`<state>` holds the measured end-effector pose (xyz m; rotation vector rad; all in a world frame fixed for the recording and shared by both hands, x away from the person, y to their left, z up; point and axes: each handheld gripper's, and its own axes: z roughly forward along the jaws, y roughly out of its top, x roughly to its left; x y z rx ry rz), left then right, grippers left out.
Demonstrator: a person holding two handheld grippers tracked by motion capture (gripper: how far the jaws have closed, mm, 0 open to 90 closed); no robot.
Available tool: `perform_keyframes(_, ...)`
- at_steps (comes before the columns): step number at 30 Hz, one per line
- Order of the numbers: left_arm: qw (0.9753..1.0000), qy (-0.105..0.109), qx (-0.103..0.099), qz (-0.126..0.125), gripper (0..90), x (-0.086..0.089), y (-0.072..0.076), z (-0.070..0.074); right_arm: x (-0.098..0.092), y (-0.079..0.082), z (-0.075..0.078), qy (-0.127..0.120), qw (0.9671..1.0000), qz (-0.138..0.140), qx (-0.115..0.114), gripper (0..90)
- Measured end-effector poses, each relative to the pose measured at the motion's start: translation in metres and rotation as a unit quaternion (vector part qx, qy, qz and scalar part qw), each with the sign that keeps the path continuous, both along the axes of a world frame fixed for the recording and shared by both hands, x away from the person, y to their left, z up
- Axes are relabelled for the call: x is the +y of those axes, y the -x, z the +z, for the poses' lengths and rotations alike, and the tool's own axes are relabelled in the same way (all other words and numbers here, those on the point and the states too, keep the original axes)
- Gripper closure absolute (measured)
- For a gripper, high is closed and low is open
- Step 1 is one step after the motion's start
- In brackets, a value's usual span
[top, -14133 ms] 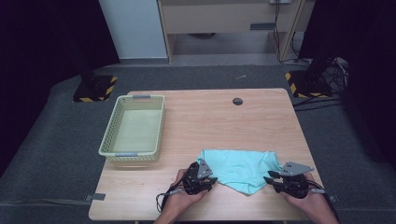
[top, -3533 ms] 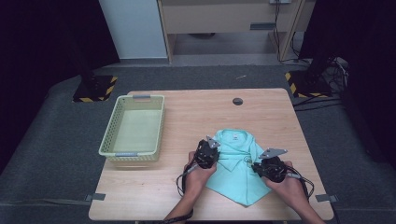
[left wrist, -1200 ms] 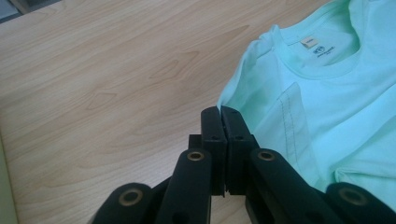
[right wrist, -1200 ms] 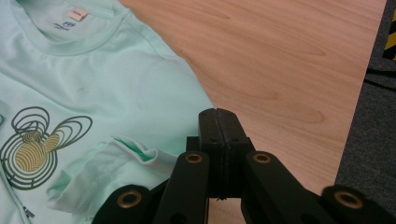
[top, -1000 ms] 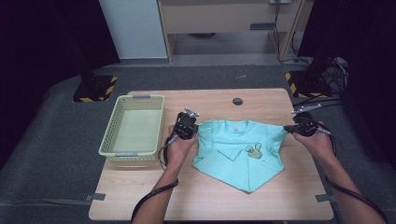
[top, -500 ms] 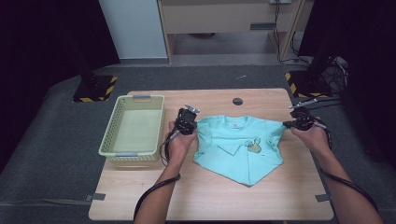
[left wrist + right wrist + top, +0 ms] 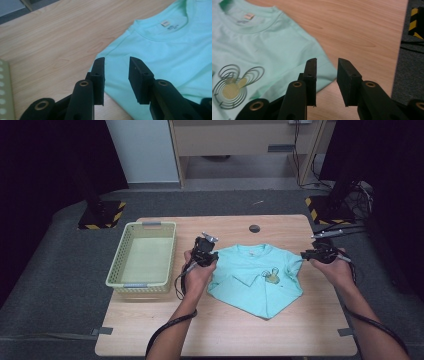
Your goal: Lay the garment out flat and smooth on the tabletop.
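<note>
Left claw gapes empty at the mint T-shirt shoulder. Right claw gapes empty over its sleeve, flat on the bench.

A mint-green T-shirt is lying face up on the light wooden surface, right of its middle, with the neckline pointing toward the far edge. Its ribbed collar is showing a small label inside the neck, with some print just below it. A drawing of concentric grey rings with a yellow centre is sitting on the chest. The left sleeve is lying folded inward across the front, making a slanted crease, while the right sleeve is spreading flat toward the surface's right edge. The bottom hem is running askew, coming to a corner toward the near side.
</note>
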<state>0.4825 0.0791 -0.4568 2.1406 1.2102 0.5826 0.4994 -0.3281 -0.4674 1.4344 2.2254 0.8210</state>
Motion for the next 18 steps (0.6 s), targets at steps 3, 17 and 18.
perform_keyframes(3,1.0,0.007,0.003,-0.006,65.7,-0.007,0.006,-0.005,0.011,0.009,-0.003,-0.004,0.9999,0.014,0.005,74.2)
perform_keyframes(17,0.9993,0.025,0.016,-0.022,62.8,-0.019,0.024,-0.029,0.06,0.025,-0.031,0.004,0.9985,0.048,0.027,57.2)
perform_keyframes(18,0.9993,0.025,0.016,-0.021,62.7,-0.018,0.025,-0.029,0.062,0.025,-0.032,0.007,0.9983,0.051,0.029,58.6)
